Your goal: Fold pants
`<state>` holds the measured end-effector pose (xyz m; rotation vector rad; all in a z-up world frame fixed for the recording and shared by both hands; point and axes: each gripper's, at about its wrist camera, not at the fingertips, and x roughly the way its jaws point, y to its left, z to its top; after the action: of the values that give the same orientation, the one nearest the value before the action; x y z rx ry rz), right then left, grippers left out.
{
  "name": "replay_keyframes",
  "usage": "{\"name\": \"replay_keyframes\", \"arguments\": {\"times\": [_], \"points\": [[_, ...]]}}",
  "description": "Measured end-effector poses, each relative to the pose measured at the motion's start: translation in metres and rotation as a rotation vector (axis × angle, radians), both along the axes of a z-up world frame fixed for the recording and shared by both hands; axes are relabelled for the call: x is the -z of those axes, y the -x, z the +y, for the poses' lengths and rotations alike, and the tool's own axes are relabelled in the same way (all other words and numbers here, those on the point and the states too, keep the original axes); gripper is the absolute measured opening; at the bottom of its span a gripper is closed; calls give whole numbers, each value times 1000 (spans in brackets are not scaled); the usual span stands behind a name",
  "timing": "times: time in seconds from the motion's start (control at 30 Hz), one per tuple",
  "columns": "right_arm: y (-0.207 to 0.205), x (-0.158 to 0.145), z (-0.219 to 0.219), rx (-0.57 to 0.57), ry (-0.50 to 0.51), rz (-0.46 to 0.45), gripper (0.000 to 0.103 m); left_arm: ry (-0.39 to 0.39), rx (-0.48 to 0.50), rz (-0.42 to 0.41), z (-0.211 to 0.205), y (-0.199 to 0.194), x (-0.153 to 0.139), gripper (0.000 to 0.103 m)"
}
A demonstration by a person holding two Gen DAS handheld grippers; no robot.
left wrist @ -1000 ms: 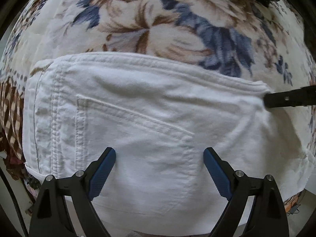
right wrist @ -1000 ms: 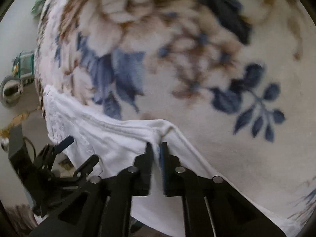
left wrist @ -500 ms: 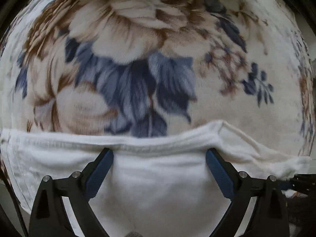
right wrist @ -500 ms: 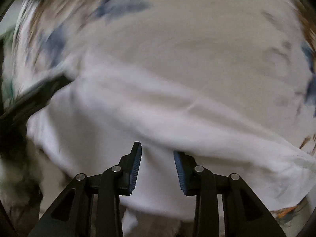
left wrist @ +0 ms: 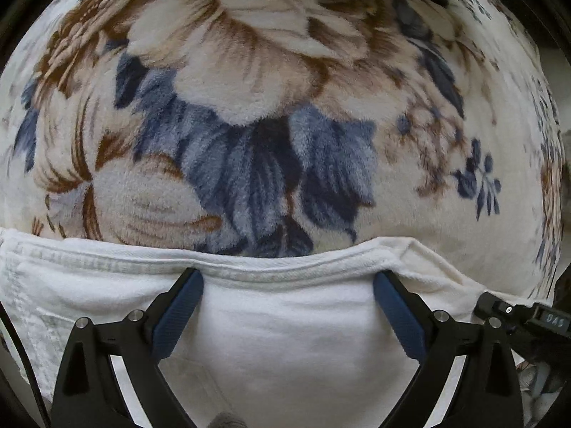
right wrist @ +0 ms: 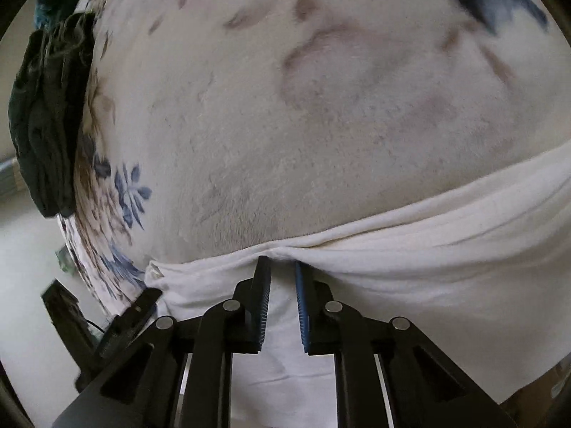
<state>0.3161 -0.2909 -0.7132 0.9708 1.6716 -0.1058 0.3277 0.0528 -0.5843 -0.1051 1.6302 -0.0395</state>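
Note:
White pants (left wrist: 285,324) lie folded on a floral blanket (left wrist: 249,114), filling the lower part of the left wrist view; a back pocket seam shows at the lower left. My left gripper (left wrist: 287,278) is open wide, its blue pads resting over the pants' far folded edge. In the right wrist view the pants (right wrist: 410,260) cross the lower half. My right gripper (right wrist: 282,264) has its jaws a narrow gap apart at the pants' folded edge, with a small pinch of cloth bunched at the fingertips. The right gripper's finger shows at the left wrist view's right edge (left wrist: 506,310).
The floral blanket (right wrist: 303,107) covers the surface beyond the pants. A dark green crumpled garment (right wrist: 46,117) lies at the blanket's far left edge. The left gripper shows as a dark shape at the lower left of the right wrist view (right wrist: 117,324).
Both grippers moved forward to the pants' far folded edge. The right gripper opened half a second ago and has narrowed again at the edge. The left gripper stayed open.

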Motion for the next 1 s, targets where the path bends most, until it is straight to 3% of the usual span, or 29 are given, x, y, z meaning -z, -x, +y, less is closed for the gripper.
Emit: {"name": "replay_keyframes", "arguments": {"times": [0.07,0.1,0.13,0.2,0.27,0.33,0.47,0.53,0.63,0.77,0.87,1.0], "points": [[-5,-17,-7,-54,-8,-37,24,-16,10,-27,-3,4,-17,98],[-4,-25,-4,-68,-7,-67,36,-16,14,-48,-5,7,-27,98],[2,-41,-7,-72,-6,-122,57,-11,23,-66,-9,13,-38,98],[22,-65,-13,-48,-4,-214,81,8,40,-77,-23,25,-54,98],[48,-86,-35,-5,-3,-296,82,23,59,-75,-39,46,-68,98],[85,-99,-64,51,48,-284,82,29,91,-46,-63,72,-71,98],[202,-115,-169,306,292,-228,82,59,171,54,-120,118,-48,98],[247,-111,-209,398,365,-215,81,74,200,90,-151,136,-33,98],[303,-88,-285,534,348,-230,80,76,266,96,-191,153,-15,98],[332,-42,-331,670,210,-256,80,12,272,107,-214,158,12,103],[325,-17,-334,681,160,-264,80,-5,264,98,-219,159,21,103],[315,-17,-331,699,103,-384,77,-18,259,100,-232,161,29,103]]}}
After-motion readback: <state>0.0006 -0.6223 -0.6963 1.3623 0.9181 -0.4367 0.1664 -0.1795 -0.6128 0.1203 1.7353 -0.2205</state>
